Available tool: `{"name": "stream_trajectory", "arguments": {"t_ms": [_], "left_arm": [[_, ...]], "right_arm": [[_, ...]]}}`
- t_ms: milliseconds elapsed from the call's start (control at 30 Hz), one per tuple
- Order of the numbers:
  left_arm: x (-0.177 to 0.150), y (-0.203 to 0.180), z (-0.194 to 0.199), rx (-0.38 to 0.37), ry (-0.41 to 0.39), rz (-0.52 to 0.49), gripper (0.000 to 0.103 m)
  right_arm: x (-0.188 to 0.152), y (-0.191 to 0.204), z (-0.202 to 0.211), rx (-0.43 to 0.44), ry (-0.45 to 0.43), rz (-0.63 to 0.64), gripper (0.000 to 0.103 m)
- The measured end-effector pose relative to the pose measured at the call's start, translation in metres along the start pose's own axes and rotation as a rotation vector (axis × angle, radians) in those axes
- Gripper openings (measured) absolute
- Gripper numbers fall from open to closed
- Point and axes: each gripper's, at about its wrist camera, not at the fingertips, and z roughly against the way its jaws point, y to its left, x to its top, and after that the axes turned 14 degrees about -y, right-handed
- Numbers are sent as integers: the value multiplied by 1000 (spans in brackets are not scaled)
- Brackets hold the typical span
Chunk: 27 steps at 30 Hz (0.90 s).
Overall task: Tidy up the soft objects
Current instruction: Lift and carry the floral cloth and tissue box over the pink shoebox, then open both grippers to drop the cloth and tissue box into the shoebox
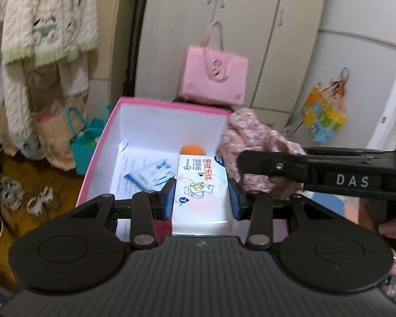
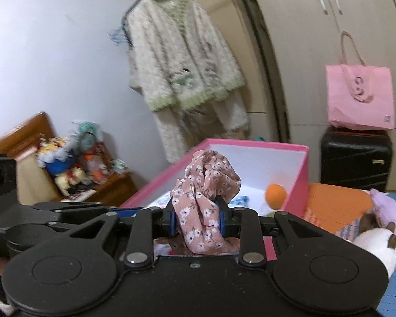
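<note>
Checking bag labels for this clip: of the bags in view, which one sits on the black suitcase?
The plain pink tote bag with long handles, in front of the wardrobe doors. The teal gift bag stands low beside the pink box; the colourful patterned one hangs on a door.

the right claw (image 2: pixel 198 218) pinches a pink floral cloth (image 2: pixel 204 198) before the pink box (image 2: pixel 299 177).
</note>
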Motion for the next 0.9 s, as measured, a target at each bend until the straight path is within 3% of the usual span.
{"name": "stream_trajectory", "arguments": {"t_ms": [167, 267, 400, 500, 633, 900], "left_arm": [[-7, 10, -11, 51, 15, -22, 39], [-13, 16, -17, 124, 7, -29, 39], [-16, 14, -19, 149, 0, -68, 40], [-16, 11, -22, 172, 3, -99, 41], [-11, 7, -14, 196, -20, -128, 46], [7, 10, 32, 203, -99, -140, 56]], "right_arm": [[-14, 2, -18, -95, 52, 102, 34], [-23, 10, -31, -150, 82, 181, 34], [-29, 19, -42, -174, 106, 260, 34], [-30, 23, -44, -189, 108, 300, 46], [-26, 24, -36, -196, 98, 307, 62], [-24, 23, 11, -104, 46, 180, 64]]}}
